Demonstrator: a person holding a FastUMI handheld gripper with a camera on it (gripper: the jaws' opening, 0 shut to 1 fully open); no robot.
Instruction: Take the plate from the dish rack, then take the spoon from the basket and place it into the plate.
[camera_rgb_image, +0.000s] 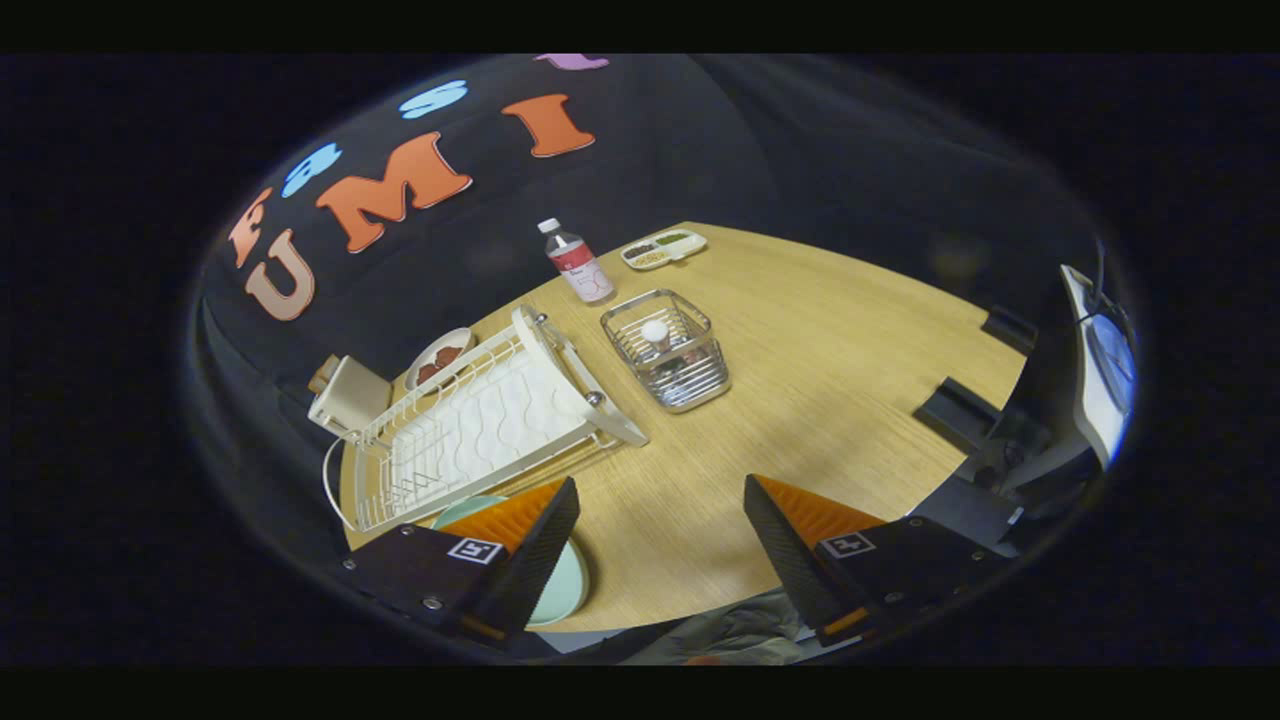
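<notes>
A pale green plate (562, 590) lies flat on the wooden table (800, 400), mostly hidden under my left finger and beside the near end of the white dish rack (480, 425). The rack's slots hold nothing. Beyond my fingers stands a wire basket (668, 352) with a white-headed spoon (655, 333) upright inside it. My gripper (660, 520) hovers open above the table's near part, and bare tabletop lies between the fingers.
A bottle with a red label (580, 265) stands behind the basket. A divided snack tray (663, 249) sits at the far edge. A small dish of brown food (438, 360) and a beige box (347, 397) lie behind the rack. Dark equipment (1000, 440) lines the table's right side.
</notes>
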